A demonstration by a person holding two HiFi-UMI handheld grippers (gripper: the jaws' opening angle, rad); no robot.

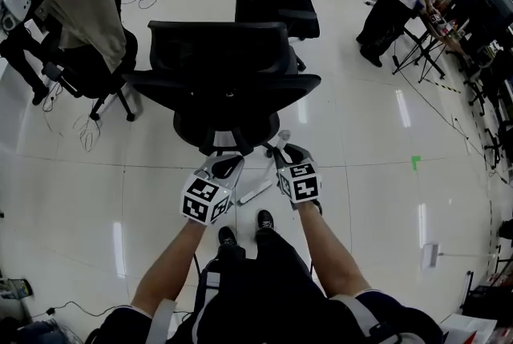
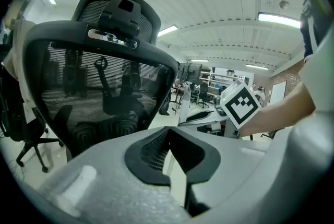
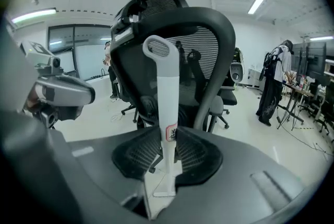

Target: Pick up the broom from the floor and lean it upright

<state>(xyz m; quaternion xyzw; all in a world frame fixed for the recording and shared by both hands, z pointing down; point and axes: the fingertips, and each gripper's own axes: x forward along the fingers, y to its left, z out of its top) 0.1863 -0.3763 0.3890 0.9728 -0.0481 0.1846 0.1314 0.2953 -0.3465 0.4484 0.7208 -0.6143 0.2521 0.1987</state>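
The right gripper's jaws are closed on the white handle of the broom, their black ribbed pads pressing it from both sides just at a small label on the shaft. Above the grip the handle rises straight to its hanging loop, which shows in front of the mesh back of a black office chair; whether the handle touches the chair cannot be told. The left gripper's jaws meet at their tips with nothing between them, and it points at the same chair's backrest from just beside the right gripper. In the head view both grippers sit side by side above the person's shoes, at the foot of the chair, and a white lower part of the broom slants down between them towards the glossy white floor. Further off, a second chair carries a beige cloth
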